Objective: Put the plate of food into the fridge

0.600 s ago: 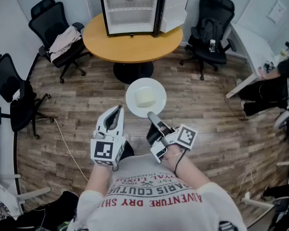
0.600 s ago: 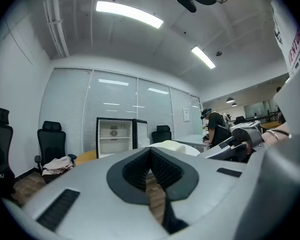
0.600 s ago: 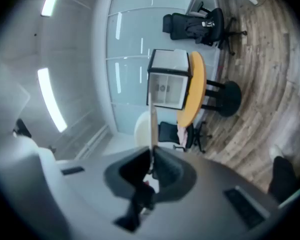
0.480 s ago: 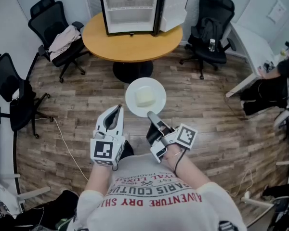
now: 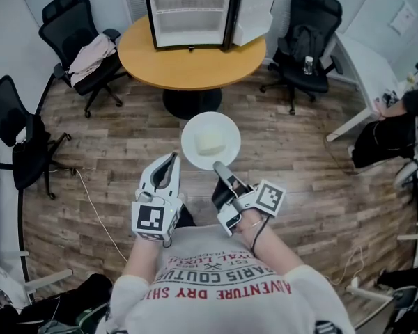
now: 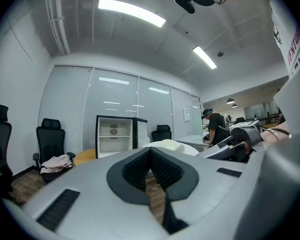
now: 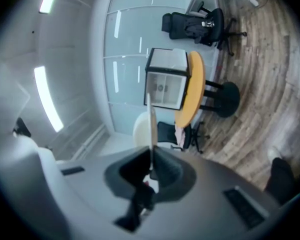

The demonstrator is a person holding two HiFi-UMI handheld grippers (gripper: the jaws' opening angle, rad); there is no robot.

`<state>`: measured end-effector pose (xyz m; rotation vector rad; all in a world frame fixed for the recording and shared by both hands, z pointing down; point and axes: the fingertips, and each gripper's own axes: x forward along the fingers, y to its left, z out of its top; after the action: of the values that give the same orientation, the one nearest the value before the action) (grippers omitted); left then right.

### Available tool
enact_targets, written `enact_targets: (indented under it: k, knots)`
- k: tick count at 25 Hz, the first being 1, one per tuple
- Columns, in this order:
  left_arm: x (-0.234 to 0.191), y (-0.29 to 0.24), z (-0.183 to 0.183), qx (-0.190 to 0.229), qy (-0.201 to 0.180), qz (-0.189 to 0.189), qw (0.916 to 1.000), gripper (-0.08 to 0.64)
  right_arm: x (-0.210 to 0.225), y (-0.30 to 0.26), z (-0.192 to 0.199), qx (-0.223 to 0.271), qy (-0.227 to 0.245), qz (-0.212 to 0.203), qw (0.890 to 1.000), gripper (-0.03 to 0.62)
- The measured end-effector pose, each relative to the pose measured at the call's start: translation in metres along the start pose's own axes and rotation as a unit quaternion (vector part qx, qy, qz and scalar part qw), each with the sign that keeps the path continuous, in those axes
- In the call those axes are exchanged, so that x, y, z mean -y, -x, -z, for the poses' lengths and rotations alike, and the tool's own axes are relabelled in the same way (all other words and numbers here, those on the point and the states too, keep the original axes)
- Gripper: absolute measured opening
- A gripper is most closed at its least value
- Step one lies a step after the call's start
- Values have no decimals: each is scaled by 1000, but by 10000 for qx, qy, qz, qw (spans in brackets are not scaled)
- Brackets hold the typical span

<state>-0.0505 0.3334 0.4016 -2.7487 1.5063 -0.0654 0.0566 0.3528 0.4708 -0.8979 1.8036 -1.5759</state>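
A white plate [image 5: 210, 140] with a pale block of food [image 5: 210, 142] hangs above the wooden floor, held level. My right gripper [image 5: 219, 167] is shut on the plate's near rim; in the right gripper view the plate [image 7: 151, 129] shows edge-on between the pads. My left gripper [image 5: 169, 164] is shut and holds nothing, just left of the plate. Its own view shows its closed jaws [image 6: 151, 160] and the food [image 6: 171, 145] beyond. The small fridge [image 5: 190, 14] stands on a round wooden table [image 5: 192, 60] ahead with its door [image 5: 254, 9] swung open and its shelves empty.
Black office chairs stand around the table, one at the left with clothes [image 5: 92, 56] on it, one at the right [image 5: 308, 40] with a bottle. More chairs [image 5: 17, 141] line the far left. A person [image 5: 404, 110] sits at a desk at the right.
None apart from a slight shift of the head view; the plate and both grippers keep their places.
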Motion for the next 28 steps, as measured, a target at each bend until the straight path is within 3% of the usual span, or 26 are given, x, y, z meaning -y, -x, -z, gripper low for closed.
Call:
enact_targets:
  k: [12, 18, 28]
  knots:
    - [-63, -58, -5, 84, -300, -20, 9995, 29, 4, -78, -34, 154, -76, 3, 9999, 37]
    - [-113, -102, -8, 128, -679, 103, 9976, 29, 7, -138, -56, 288, -175, 53, 9994, 37]
    - [-191, -164, -3, 86, -433, 291, 9986, 29, 11, -230, -86, 429, -123, 39, 9990, 37]
